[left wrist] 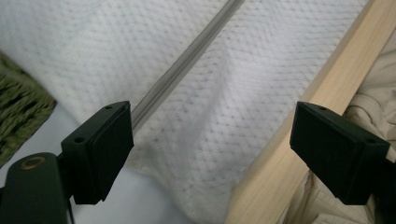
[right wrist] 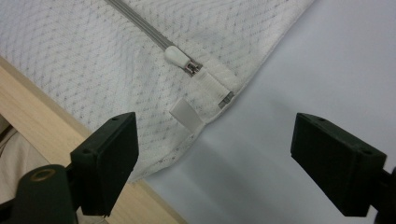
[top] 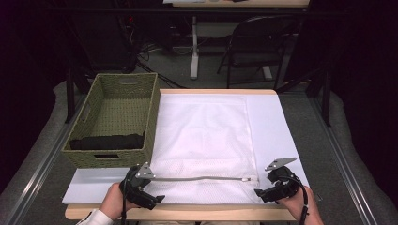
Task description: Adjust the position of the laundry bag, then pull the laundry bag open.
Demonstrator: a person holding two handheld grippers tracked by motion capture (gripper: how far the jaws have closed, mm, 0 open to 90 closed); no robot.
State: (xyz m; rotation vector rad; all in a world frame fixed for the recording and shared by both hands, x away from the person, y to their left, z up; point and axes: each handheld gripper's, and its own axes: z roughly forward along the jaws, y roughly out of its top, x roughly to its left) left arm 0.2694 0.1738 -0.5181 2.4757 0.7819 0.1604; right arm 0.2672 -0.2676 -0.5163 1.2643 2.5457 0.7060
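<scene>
A white mesh bag (top: 202, 136) lies flat on the table, its grey zipper (top: 197, 178) running along the near edge. My left gripper (top: 158, 199) stands open over the bag's near left corner. In the left gripper view that gripper (left wrist: 210, 121) has mesh (left wrist: 224, 93) and zipper (left wrist: 187, 60) between its jaws, untouched. My right gripper (top: 258, 193) is open at the near right corner. In the right gripper view, that gripper (right wrist: 215, 126) frames the bag's corner, with the white zipper pull (right wrist: 177, 56) and a small white tab (right wrist: 186, 116) just ahead of it.
A green woven basket (top: 155, 108) stands left of the bag with a black cloth (top: 108, 140) inside. A white sheet (top: 272, 126) covers the tabletop. The wooden front edge (left wrist: 280, 154) lies close under both grippers. A folding chair (top: 258, 42) stands beyond the table.
</scene>
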